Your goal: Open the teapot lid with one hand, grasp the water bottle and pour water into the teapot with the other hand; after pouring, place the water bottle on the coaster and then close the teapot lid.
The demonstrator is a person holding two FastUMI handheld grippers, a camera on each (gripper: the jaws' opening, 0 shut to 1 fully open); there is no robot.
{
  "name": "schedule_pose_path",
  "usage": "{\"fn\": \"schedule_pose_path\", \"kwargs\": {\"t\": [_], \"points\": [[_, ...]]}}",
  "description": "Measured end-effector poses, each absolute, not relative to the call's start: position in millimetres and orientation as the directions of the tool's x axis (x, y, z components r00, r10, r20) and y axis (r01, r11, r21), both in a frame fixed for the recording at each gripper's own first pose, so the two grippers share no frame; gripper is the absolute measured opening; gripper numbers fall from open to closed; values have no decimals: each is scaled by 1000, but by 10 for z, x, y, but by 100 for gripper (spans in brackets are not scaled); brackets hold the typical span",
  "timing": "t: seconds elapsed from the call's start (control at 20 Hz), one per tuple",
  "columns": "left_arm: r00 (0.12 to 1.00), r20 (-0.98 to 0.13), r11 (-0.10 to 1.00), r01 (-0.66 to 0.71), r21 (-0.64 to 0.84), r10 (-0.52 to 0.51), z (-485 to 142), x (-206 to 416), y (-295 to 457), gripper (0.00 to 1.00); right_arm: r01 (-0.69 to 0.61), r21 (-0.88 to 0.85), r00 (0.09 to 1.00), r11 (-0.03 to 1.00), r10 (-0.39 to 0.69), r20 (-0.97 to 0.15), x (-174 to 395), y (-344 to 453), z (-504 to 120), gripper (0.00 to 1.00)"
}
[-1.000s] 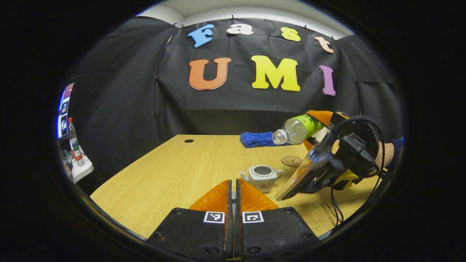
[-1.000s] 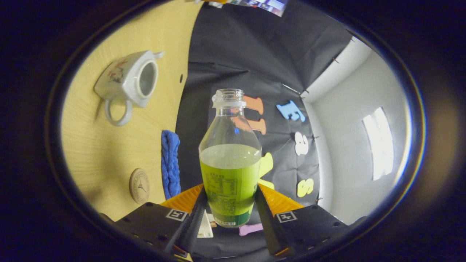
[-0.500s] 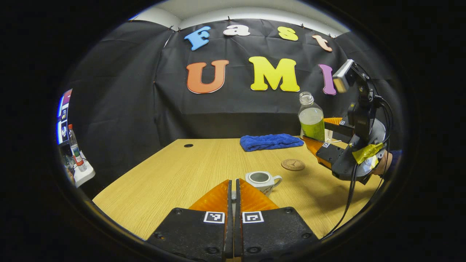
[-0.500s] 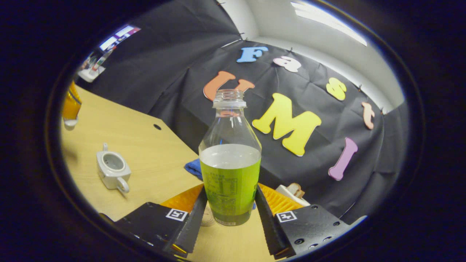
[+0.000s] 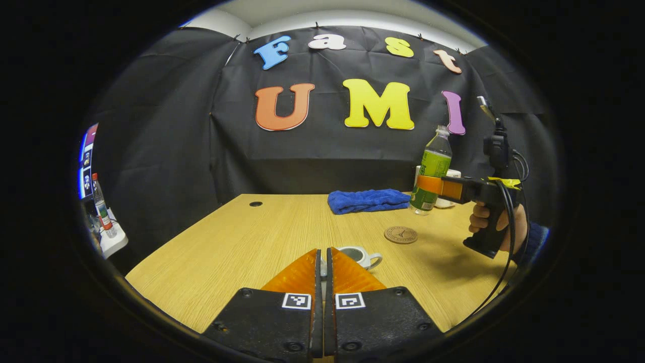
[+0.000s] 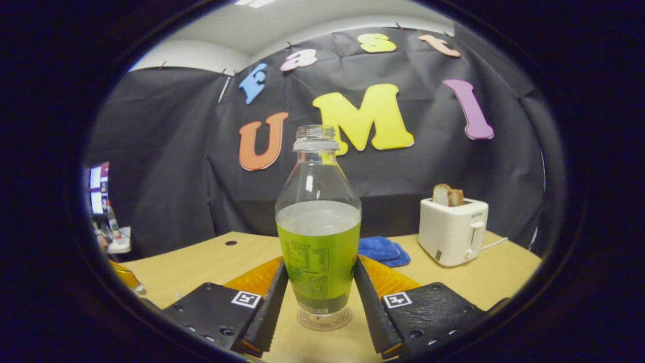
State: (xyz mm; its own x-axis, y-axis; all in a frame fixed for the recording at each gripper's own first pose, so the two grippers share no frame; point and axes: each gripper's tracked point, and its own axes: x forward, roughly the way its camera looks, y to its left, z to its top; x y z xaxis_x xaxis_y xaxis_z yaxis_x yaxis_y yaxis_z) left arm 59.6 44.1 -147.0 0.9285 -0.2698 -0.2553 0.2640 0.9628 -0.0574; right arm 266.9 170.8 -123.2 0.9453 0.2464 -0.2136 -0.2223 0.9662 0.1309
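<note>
The white teapot (image 5: 364, 255) stands lidless on the wooden table (image 5: 242, 252), partly hidden behind my left gripper's fingers. My left gripper (image 5: 323, 253) is shut, with a pale sliver of the lid pinched between its fingers; in the right gripper view it shows at the left edge (image 6: 127, 277). My right gripper (image 6: 320, 272) is shut on the green-labelled water bottle (image 6: 318, 242), which is upright, uncapped and about half full. The round brown coaster (image 6: 322, 318) lies just under the bottle's base. From the left gripper view the bottle (image 5: 432, 171) hangs behind the coaster (image 5: 401, 234), held by a hand (image 5: 491, 222).
A blue cloth (image 5: 367, 200) lies at the back of the table. A white toaster (image 6: 452, 229) with bread slices stands at the back right. The table has a cable hole (image 5: 255, 203). A small side shelf with a bottle (image 5: 101, 201) sits far left.
The bottle went from tipped mouth-down above the teapot to upright, and moved back and right to above the coaster. The left gripper stayed shut and sank slightly toward the teapot.
</note>
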Motion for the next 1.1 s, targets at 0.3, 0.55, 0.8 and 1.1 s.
{"fn": "schedule_pose_path", "kwargs": {"t": [0.3, 0.55, 0.8, 1.1], "points": [[929, -270, 966, 259, -17, -254, -1544, 599, 439, 4, -200, 146, 896, 969, 242, -371, 2848, 1796, -1817, 73], [929, -269, 966, 257, -24, -254, -1529, 551, 443, 4, -183, 40, 909, 982, 184, -373, 2928, 1780, -2023, 76], [927, -282, 968, 248, -41, -249, -1563, 512, 498, 4, -195, 44, 900, 980, 197, -389, 2879, 1865, -2059, 76], [929, -275, 968, 245, -47, -248, -1543, 528, 535, 4, -156, 102, 878, 982, 186, -441, 2741, 1731, -2173, 97]]}}
